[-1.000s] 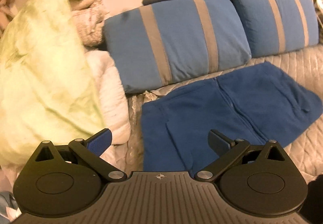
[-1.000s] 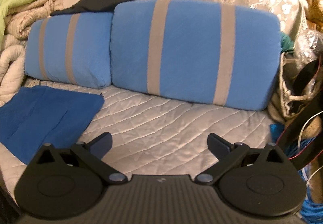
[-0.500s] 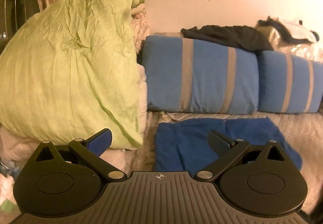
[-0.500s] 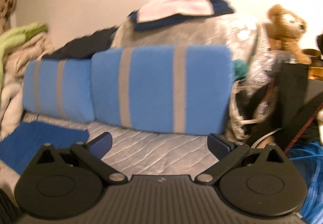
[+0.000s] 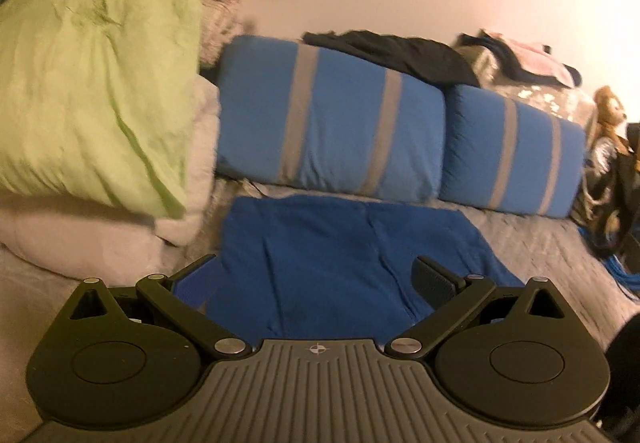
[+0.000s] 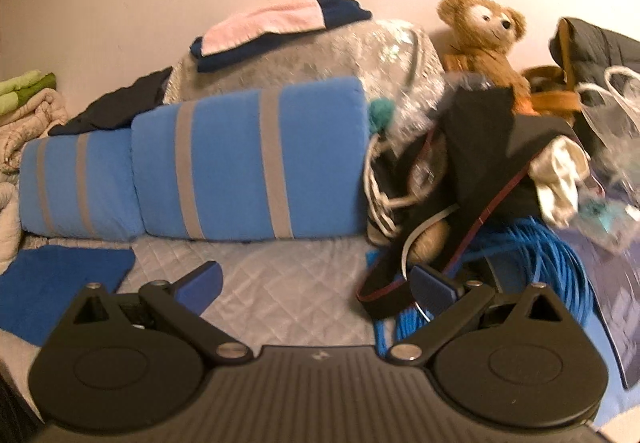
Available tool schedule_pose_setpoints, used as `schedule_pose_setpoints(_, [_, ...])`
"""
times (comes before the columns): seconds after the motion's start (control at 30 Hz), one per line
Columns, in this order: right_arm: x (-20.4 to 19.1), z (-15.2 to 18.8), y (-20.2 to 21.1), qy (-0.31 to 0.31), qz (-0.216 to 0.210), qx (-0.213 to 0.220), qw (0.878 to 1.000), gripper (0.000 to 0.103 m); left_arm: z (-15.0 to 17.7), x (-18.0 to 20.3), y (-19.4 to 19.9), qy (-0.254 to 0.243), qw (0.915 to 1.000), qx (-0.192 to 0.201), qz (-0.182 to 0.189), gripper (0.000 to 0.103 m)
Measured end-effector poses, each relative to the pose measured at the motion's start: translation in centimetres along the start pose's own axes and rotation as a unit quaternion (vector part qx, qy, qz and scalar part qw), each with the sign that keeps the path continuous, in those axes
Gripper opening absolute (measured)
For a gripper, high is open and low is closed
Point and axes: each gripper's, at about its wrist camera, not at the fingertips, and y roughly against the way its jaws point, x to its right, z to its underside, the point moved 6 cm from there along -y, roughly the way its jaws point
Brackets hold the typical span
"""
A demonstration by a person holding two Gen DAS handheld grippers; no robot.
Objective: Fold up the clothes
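Left wrist view — blue garment [image 5: 340, 255] flat on bed just before striped pillows [image 5: 328, 123], dead ahead of spread, empty left claw [image 5: 316, 279] — right claw [image 6: 316, 283] spread too, garment off its left.

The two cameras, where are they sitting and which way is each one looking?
Left wrist: sits on the left tongs, looking over the blue garment to the striped pillows and green bedding; open tongs show.
Right wrist: sits on the right tongs, facing the quilted bed, teddy bear and blue cable; open tongs show.
Shared: pillows, garment, bear.
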Motion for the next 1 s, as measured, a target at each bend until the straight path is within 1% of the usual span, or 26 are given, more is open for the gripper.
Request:
schedule_pose_setpoints(0.13, [0.9,2.9,1.2,0.013,0.000,-0.014,1.000,0.103,1.3,0.3,0.3,0.001,1.0000,0.000,0.006,0.103])
schedule_pose_setpoints(0.23, [1.3,4.8,2.3,0.023,-0.007,-0.025,0.999,0.103,2.1,-0.1,0.9,0.012,0.9998,-0.003,0.014,0.103])
schedule_pose_setpoints(0.4, [1.3,7.5,4.7,0.046,-0.040,-0.042,0.997,0.103,3.5,-0.2,1.9,0.014,0.9993,-0.013,0.031,0.103])
schedule_pose_setpoints(0.47, [1.1,8.7,4.9,0.053,-0.051,-0.050,0.996,0.103,4.9,0.1,0.9,0.010,0.9992,-0.025,0.030,0.103])
schedule_pose_setpoints(0.67, [0.7,12.4,2.3,0.043,-0.044,-0.072,0.996,0.103,8.9,0.9,-2.1,-0.004,0.9978,-0.061,0.026,0.103])
schedule_pose_setpoints(0.77, [0.5,13.9,0.5,0.035,-0.040,-0.080,0.995,0.103,10.5,1.2,-3.6,-0.007,0.9972,-0.073,0.012,0.103])
schedule_pose_setpoints(1.0, [-0.7,15.6,-3.2,0.048,-0.019,-0.089,0.995,0.103,12.9,2.6,-7.3,-0.024,0.9960,-0.085,-0.006,0.103])
